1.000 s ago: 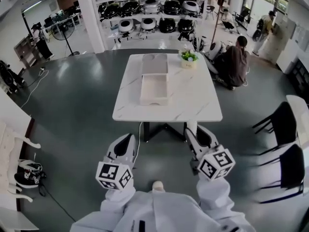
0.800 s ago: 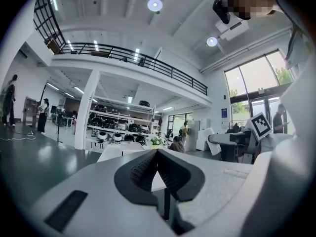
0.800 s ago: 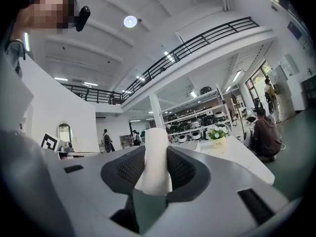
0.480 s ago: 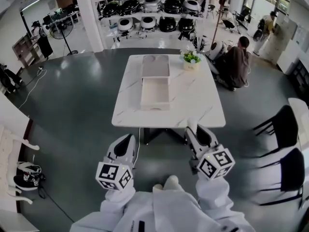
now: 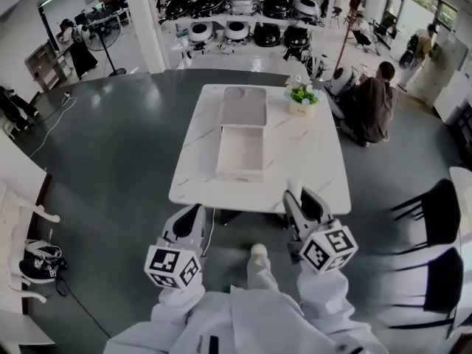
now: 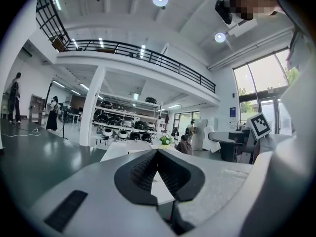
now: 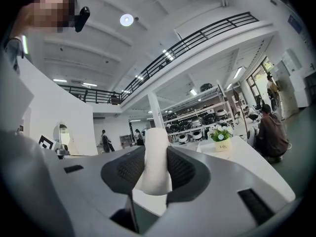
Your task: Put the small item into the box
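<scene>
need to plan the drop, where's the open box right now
In the head view the open box lies in the middle of the white table, with a flat grey panel just beyond it and the flower pot further right.

I see the small white rounded cylinder upright, clamped in my right gripper; the open white rectangular box lies farther, mid-way on the table.
</scene>
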Demonstrator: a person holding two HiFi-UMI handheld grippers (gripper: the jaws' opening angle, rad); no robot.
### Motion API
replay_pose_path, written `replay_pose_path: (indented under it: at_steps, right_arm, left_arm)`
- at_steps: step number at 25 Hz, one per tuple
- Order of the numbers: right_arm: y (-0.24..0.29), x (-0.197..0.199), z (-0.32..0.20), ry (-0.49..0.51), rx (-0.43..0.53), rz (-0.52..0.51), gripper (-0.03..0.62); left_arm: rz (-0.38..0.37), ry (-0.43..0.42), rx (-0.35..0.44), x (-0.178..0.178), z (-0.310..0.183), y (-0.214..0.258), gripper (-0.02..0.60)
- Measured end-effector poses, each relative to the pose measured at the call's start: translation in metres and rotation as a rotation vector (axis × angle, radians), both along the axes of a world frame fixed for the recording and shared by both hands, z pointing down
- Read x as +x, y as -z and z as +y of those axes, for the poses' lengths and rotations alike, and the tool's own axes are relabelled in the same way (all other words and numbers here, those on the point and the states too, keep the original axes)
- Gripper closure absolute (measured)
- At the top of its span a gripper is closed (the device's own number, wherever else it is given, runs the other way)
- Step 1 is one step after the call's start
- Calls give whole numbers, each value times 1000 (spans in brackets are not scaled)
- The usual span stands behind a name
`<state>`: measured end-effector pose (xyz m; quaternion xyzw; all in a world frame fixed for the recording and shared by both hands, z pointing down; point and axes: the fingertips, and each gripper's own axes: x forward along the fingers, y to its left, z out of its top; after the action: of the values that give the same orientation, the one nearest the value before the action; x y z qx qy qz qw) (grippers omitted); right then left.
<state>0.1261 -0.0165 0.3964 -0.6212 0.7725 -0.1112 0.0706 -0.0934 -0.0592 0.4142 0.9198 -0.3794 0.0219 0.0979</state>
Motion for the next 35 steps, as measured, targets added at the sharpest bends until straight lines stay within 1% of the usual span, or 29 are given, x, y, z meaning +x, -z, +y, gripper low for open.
replay_pose_path:
  at_steps: [4, 7, 12, 17, 26, 35]
  right_arm:
    - [-3, 12, -42, 35, -7, 7, 476]
    - [-3, 20, -72, 56, -14, 11, 476]
    - [-5, 34, -113, 98, -38, 16, 476]
    - [-17, 43, -151, 138, -58, 9, 476]
    - [-36, 55, -202, 225, -91, 9, 476]
    - [-59, 48, -251, 322, -117, 37, 476]
  left_arm:
    - [4, 23, -3, 13, -36, -1, 583]
    - [9, 39, -20, 25, -60, -5, 583]
    - [16, 65, -46, 44, -91, -9, 583]
    - [15, 98, -69, 54, -120, -20, 583]
    - [12, 159, -97, 70, -158, -35, 583]
    - [9, 225, -127, 76, -185, -60, 583]
